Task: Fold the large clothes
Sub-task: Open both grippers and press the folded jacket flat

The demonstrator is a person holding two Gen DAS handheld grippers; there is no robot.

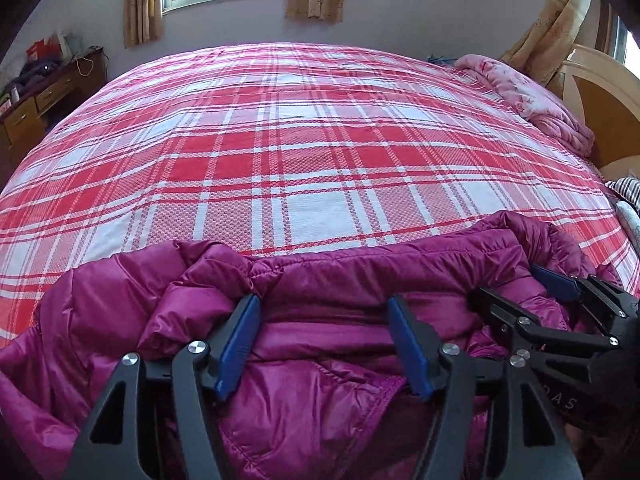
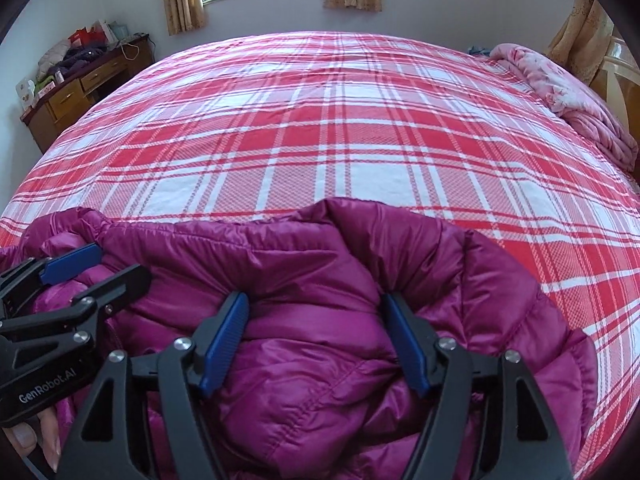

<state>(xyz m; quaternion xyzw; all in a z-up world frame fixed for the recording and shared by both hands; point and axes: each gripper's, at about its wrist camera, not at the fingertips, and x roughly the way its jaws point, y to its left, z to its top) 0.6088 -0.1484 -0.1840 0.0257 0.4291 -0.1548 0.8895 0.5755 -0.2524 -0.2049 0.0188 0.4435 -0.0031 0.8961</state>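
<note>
A magenta quilted puffer jacket (image 1: 320,280) lies bunched at the near edge of the bed; it also shows in the right wrist view (image 2: 304,256). My left gripper (image 1: 322,304) is open, its blue pads astride a puffy fold of the jacket. My right gripper (image 2: 314,302) is open too, its pads astride another fold. The right gripper shows at the right of the left wrist view (image 1: 520,288), and the left gripper at the left of the right wrist view (image 2: 116,264), both close together over the jacket.
The bed has a red and white plaid sheet (image 1: 300,140). A pink folded quilt (image 1: 532,96) lies at the far right by the headboard (image 1: 600,92). A wooden desk (image 2: 80,84) with clutter stands at the far left. Striped cloth (image 1: 628,188) lies at the right edge.
</note>
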